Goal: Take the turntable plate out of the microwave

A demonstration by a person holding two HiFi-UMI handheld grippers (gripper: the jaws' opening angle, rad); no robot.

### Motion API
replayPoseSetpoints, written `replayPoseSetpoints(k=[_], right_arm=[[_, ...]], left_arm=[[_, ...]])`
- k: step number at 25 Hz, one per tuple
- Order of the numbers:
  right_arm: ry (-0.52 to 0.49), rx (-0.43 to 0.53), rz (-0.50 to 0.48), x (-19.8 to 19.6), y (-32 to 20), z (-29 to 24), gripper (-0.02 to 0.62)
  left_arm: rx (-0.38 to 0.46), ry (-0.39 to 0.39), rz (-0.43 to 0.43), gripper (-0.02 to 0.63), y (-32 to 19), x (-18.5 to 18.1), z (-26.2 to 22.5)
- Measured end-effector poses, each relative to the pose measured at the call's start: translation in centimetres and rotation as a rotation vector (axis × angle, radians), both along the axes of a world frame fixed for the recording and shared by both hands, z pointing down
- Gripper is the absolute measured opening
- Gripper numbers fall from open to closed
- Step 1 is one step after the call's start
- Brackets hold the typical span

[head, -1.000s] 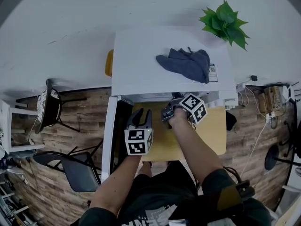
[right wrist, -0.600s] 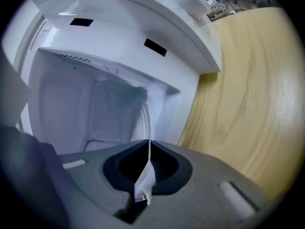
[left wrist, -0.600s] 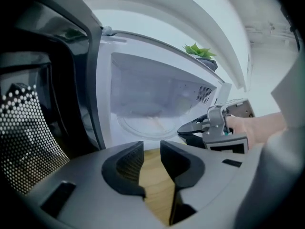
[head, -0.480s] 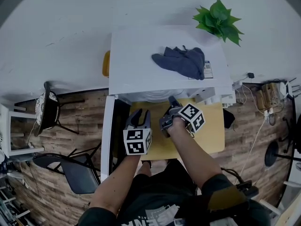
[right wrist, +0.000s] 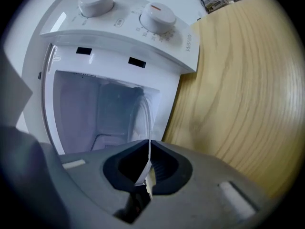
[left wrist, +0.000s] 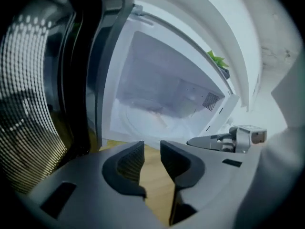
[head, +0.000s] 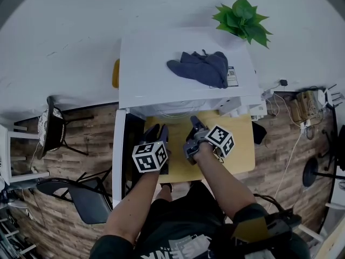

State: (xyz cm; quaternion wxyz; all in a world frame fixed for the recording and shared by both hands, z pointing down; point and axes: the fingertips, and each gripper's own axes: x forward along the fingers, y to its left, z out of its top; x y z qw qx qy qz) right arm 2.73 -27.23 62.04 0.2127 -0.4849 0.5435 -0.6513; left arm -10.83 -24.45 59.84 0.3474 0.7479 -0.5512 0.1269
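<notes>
Nearest, the right gripper (right wrist: 148,143) is clenched on the rim of the clear round glass turntable plate (right wrist: 143,116), which runs edge-on between its pads and away from the jaws. The left gripper (left wrist: 151,144) is just beside it on its left, above the pale wooden tabletop (right wrist: 238,89). Its jaws stand apart with only bare wood showing between them.

Ahead of both lies the open cavity of the white microwave with two round dials (right wrist: 157,56). Its dark door with the dotted mesh window (left wrist: 28,104) is swung wide on the left gripper's left. The plate's far part reaches into that cavity, while its gripped rim sits out by the opening.

Farther off, a crumpled dark blue cloth (head: 199,69) lies on the microwave's top, with a green leafy plant (head: 241,18) beyond it.

By my reading the door is open and the plate is grasped and partly drawn. What remains is to pull it fully clear and set it down.
</notes>
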Motion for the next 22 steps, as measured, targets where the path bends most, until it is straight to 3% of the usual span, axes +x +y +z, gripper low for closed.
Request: replayPoseSetpoints(k=[4, 7, 11, 19, 22], right_arm=[[-0.011, 0.009, -0.012, 0.4, 0.4, -0.1, 0.017], [-0.011, 0.019, -0.024, 0.8, 0.5, -0.2, 0.017], [-0.027, 0.014, -0.050, 0.7, 0.9, -0.2, 0.017], [-0.042, 0.051, -0.077, 1.4, 0.8, -0.3, 0.018], [-0.041, 0.078, -0.098, 1.7, 0.5, -0.2, 0.025]], left_arm=[[-0.070, 0.212, -0.121, 0.123, -1.1, -0.1, 1.4], [-0.110, 0.319, -0.171, 0.126, -1.4, 0.3, 2.4], [-0.148, 0.410, -0.192, 0.124, -1.7, 1.0, 3.3], [-0.141, 0.591, -0.229, 0.090, -2.4, 1.7, 3.2], [-0.128, 0.626, -0.231, 0.076, -2.0, 2.0, 3.0]])
